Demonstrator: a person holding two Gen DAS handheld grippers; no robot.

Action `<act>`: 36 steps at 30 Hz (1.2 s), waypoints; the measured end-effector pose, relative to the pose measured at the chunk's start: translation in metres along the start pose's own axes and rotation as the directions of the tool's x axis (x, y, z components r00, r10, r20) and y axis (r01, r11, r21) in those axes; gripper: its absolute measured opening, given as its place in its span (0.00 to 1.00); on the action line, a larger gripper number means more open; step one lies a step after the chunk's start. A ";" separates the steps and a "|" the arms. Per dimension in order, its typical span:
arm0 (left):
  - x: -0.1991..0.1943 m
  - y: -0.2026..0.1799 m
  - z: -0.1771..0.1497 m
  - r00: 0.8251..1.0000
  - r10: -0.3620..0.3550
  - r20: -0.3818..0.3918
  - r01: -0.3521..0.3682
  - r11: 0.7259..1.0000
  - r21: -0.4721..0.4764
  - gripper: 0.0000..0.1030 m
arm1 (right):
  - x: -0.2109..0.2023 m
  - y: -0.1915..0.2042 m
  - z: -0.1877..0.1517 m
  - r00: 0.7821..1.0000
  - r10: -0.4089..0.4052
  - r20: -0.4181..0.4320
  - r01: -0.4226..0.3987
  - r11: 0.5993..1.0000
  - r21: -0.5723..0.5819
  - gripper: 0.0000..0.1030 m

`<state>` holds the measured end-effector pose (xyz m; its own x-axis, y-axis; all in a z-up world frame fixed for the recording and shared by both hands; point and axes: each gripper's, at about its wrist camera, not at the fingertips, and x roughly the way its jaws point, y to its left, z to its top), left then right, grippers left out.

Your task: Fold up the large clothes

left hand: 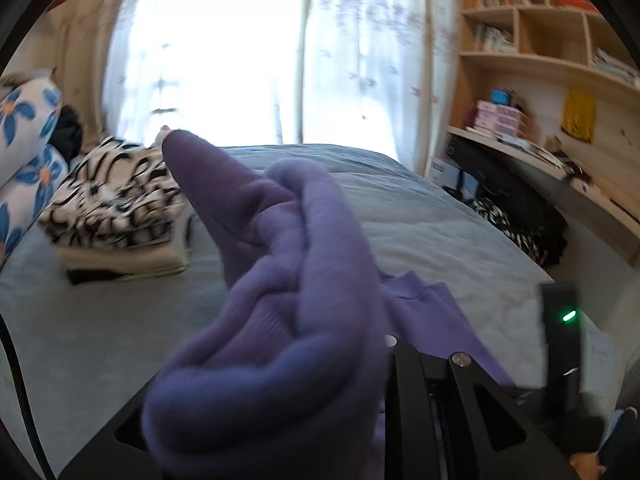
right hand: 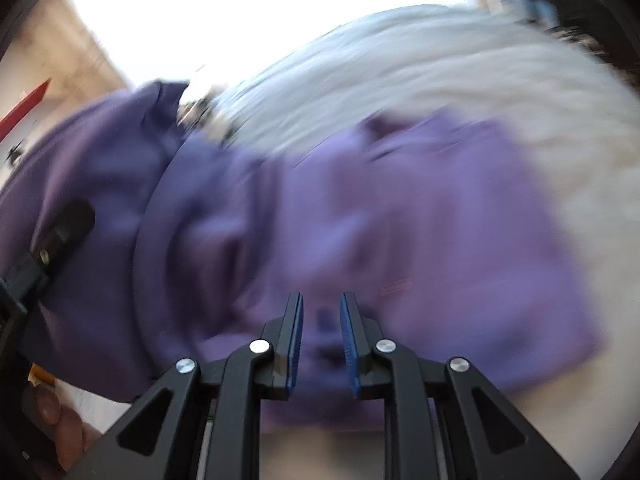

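While both your grippers, left and right, pinch the purple garment bunched above the bed, no fold shows yet; one folded pile sits beside, judged done.

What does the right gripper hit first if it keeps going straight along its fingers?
Probably the purple garment: the right gripper already has a fold of it between its pads, and more lies ahead over the bed. Blur hides depth.

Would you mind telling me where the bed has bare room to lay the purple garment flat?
The grey bedspread is bare between the folded zebra-print stack and the desk-side edge, also in front of that stack. The floral pillows crowd the left.
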<state>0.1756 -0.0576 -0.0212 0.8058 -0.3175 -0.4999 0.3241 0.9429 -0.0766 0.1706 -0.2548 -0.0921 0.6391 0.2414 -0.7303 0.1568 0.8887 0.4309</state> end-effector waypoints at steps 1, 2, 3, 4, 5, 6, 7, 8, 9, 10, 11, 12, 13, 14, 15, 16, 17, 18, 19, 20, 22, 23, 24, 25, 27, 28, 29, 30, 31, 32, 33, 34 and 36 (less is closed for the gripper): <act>0.005 -0.013 0.002 1.000 -0.009 -0.004 0.009 1.000 0.016 0.17 | -0.013 -0.013 0.005 0.998 -0.040 0.041 0.039 0.999 0.021 0.18; 0.010 -0.026 0.003 1.000 -0.020 -0.011 0.020 0.999 0.030 0.17 | -0.026 -0.029 0.009 0.993 -0.084 0.089 0.080 0.996 0.047 0.18; 0.017 -0.040 0.003 0.999 -0.031 -0.018 0.032 0.998 0.046 0.17 | -0.038 -0.042 0.011 0.984 -0.122 0.127 0.114 0.991 0.072 0.18; 0.021 -0.051 0.002 0.999 -0.039 -0.023 0.040 0.997 0.059 0.17 | -0.052 -0.062 0.014 0.970 -0.169 0.173 0.151 0.982 0.113 0.18; 0.029 -0.067 0.000 0.998 -0.049 -0.034 0.051 0.996 0.078 0.17 | -0.060 -0.076 0.015 0.961 -0.195 0.198 0.168 0.975 0.146 0.18; 0.041 -0.086 -0.003 0.997 -0.060 -0.055 0.066 0.993 0.099 0.17 | -0.069 -0.096 0.014 0.949 -0.223 0.222 0.181 0.964 0.195 0.18; 0.048 -0.100 -0.007 0.995 -0.066 -0.070 0.074 0.991 0.114 0.17 | -0.073 -0.112 0.013 0.944 -0.236 0.231 0.182 0.955 0.233 0.18; 0.056 -0.113 -0.012 0.994 -0.071 -0.088 0.083 0.988 0.130 0.17 | -0.075 -0.125 0.011 0.942 -0.242 0.232 0.178 0.948 0.265 0.18; 0.070 -0.131 -0.020 0.990 -0.079 -0.113 0.096 0.984 0.150 0.17 | -0.074 -0.141 0.007 0.943 -0.245 0.224 0.173 0.938 0.299 0.18; 0.081 -0.144 -0.027 0.987 -0.083 -0.138 0.106 0.980 0.167 0.17 | -0.072 -0.153 0.005 0.946 -0.247 0.211 0.173 0.933 0.316 0.18; 0.091 -0.156 -0.036 0.983 -0.083 -0.162 0.113 0.977 0.183 0.17 | -0.069 -0.161 0.002 0.949 -0.249 0.192 0.177 0.928 0.326 0.18; 0.101 -0.167 -0.045 0.979 -0.082 -0.184 0.119 0.972 0.202 0.17 | -0.063 -0.170 -0.001 0.954 -0.249 0.170 0.181 0.924 0.336 0.18; 0.111 -0.175 -0.052 0.976 -0.076 -0.203 0.121 0.968 0.218 0.17 | -0.059 -0.174 -0.004 0.956 -0.247 0.157 0.182 0.922 0.341 0.18; 0.120 -0.182 -0.060 0.973 -0.063 -0.222 0.117 0.964 0.237 0.17 | -0.054 -0.180 -0.006 0.959 -0.246 0.138 0.186 0.919 0.349 0.18; 0.132 -0.191 -0.072 0.969 -0.042 -0.244 0.108 0.958 0.265 0.17 | -0.049 -0.184 -0.007 0.962 -0.245 0.123 0.188 0.916 0.355 0.18; 0.138 -0.199 -0.081 0.969 -0.025 -0.245 0.099 0.951 0.293 0.17 | -0.042 -0.189 -0.004 0.964 -0.243 0.111 0.189 0.914 0.358 0.18; 0.141 -0.206 -0.087 0.972 -0.008 -0.233 0.085 0.942 0.324 0.17 | -0.040 -0.191 -0.005 0.964 -0.243 0.103 0.193 0.914 0.356 0.18; 0.142 -0.212 -0.091 0.976 0.007 -0.217 0.072 0.933 0.353 0.17 | -0.037 -0.190 -0.007 0.964 -0.247 0.096 0.199 0.914 0.354 0.19; 0.142 -0.217 -0.094 0.978 0.014 -0.208 0.067 0.925 0.373 0.17 | -0.035 -0.191 -0.008 0.965 -0.248 0.086 0.204 0.914 0.352 0.19; 0.142 -0.219 -0.095 0.979 0.021 -0.201 0.060 0.921 0.385 0.17 | -0.033 -0.191 -0.010 0.966 -0.244 0.078 0.203 0.915 0.349 0.19; 0.142 -0.220 -0.094 0.979 0.021 -0.201 0.061 0.918 0.391 0.22 | -0.029 -0.191 -0.010 0.967 -0.244 0.071 0.206 0.916 0.345 0.19; 0.140 -0.220 -0.094 0.979 0.014 -0.202 0.067 0.917 0.392 0.26 | -0.028 -0.190 -0.010 0.967 -0.243 0.072 0.205 0.917 0.341 0.19; 0.138 -0.221 -0.092 0.977 -0.014 -0.213 0.099 0.914 0.393 0.46 | -0.028 -0.189 -0.010 0.968 -0.240 0.073 0.203 0.919 0.338 0.19; 0.134 -0.221 -0.091 0.971 -0.058 -0.231 0.146 0.911 0.386 0.71 | -0.028 -0.189 -0.011 0.969 -0.238 0.074 0.200 0.920 0.337 0.19; 0.125 -0.222 -0.086 0.963 -0.117 -0.243 0.204 0.904 0.376 0.94 | -0.028 -0.189 -0.011 0.970 -0.233 0.077 0.195 0.921 0.336 0.18; 0.121 -0.222 -0.084 0.962 -0.133 -0.238 0.217 0.903 0.370 0.96 | -0.028 -0.189 -0.011 0.970 -0.233 0.077 0.194 0.921 0.337 0.18; 0.116 -0.222 -0.083 0.963 -0.140 -0.231 0.220 0.904 0.367 0.96 | -0.028 -0.190 -0.011 0.969 -0.234 0.077 0.195 0.920 0.340 0.18; 0.112 -0.220 -0.082 0.960 -0.151 -0.235 0.230 0.903 0.363 0.96 | -0.029 -0.191 -0.011 0.970 -0.231 0.079 0.191 0.920 0.343 0.18; 0.108 -0.218 -0.081 0.955 -0.164 -0.246 0.246 0.902 0.354 0.96 | -0.027 -0.193 -0.008 0.970 -0.229 0.081 0.188 0.919 0.345 0.18; 0.106 -0.214 -0.080 0.952 -0.170 -0.256 0.254 0.904 0.343 0.96 | -0.028 -0.194 -0.008 0.970 -0.228 0.084 0.186 0.919 0.348 0.18; 0.101 -0.209 -0.078 0.949 -0.175 -0.264 0.259 0.908 0.329 0.96 | -0.030 -0.194 -0.009 0.970 -0.225 0.090 0.181 0.919 0.349 0.18; 0.096 -0.203 -0.077 0.943 -0.190 -0.273 0.272 0.912 0.306 0.96 | -0.030 -0.192 -0.008 0.970 -0.225 0.093 0.180 0.920 0.348 0.18; 0.085 -0.187 -0.070 0.930 -0.224 -0.290 0.299 0.922 0.247 0.96 | -0.032 -0.189 -0.008 0.970 -0.221 0.102 0.174 0.922 0.345 0.18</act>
<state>0.1486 -0.2538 -0.1097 0.5334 -0.4773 -0.6983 0.6617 0.7497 -0.0070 0.1145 -0.4281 -0.1541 0.6619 -0.0015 -0.7496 0.5153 0.7271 0.4536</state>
